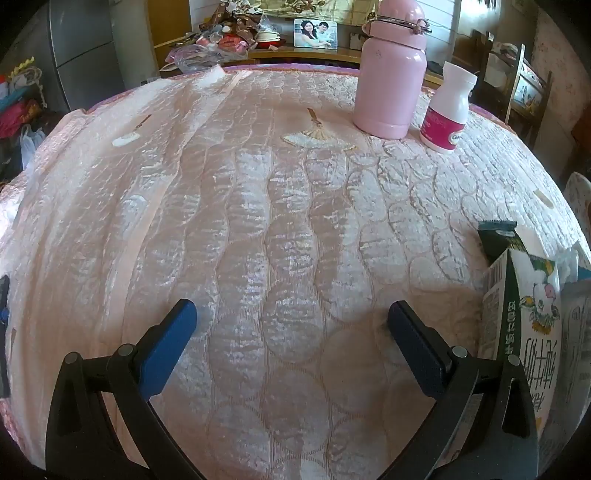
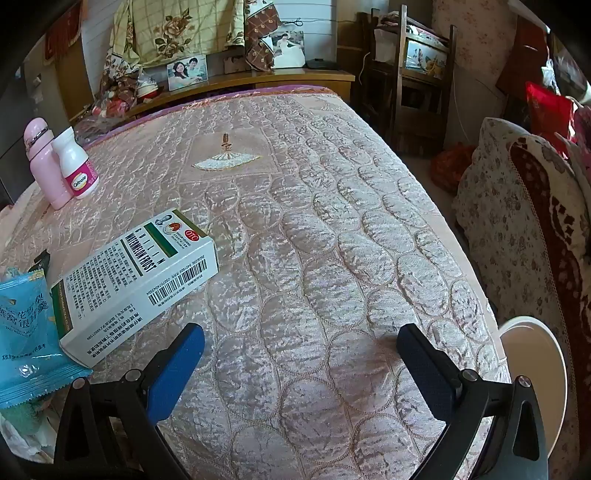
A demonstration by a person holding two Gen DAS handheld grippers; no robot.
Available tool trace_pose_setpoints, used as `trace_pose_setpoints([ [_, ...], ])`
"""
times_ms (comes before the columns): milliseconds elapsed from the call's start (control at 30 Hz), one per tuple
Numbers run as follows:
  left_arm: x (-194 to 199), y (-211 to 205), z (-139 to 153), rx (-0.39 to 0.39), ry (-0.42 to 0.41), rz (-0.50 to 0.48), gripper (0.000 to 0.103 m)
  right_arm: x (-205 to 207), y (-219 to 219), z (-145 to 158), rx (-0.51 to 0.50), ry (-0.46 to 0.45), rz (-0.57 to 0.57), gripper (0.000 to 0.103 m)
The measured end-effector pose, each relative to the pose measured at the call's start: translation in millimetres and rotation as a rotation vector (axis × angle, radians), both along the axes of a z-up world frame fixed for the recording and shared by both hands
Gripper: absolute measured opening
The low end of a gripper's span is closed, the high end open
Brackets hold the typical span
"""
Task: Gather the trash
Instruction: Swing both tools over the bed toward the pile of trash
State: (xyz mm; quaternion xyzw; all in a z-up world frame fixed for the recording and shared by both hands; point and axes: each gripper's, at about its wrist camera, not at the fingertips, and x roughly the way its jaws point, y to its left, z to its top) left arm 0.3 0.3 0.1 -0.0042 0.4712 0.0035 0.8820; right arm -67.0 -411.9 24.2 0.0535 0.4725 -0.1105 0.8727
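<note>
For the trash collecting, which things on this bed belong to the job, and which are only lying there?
Likely part of the job:
- white medicine box
- blue snack wrapper
- milk carton
- white bin beside the bed, probably for the trash
- left gripper and right gripper, both open and empty

Just lying about:
- pink flask
- white pill bottle
- framed photo
</note>
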Motion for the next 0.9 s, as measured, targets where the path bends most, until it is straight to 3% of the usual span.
trace_pose_setpoints([
  [133, 1.2, 1.5, 2.2, -0.002, 0.034, -0.017, 0.103, -1.0, 0.9, 2.5, 0.01, 0.043, 0.059, 0.103],
  [200, -13.8, 6.5, 9.9, -0.012, 0.013, -0.007, 0.102, -8.7, 2.1, 7.0, -0.01, 0.051, 0.066, 0.099],
  [500, -70.2, -4.9, 89.0, 0.008, -0.151, -0.012, 0.102, -56.2, 26.4, 69.1, -0.017, -0.12, 0.065, 0.098],
  [900, -151.7, -60.4, 154.5, -0.017, -0.355, -0.085, 0.102, -114.9, 73.2, 142.9, -0.05, -0.323, 0.129, 0.098],
])
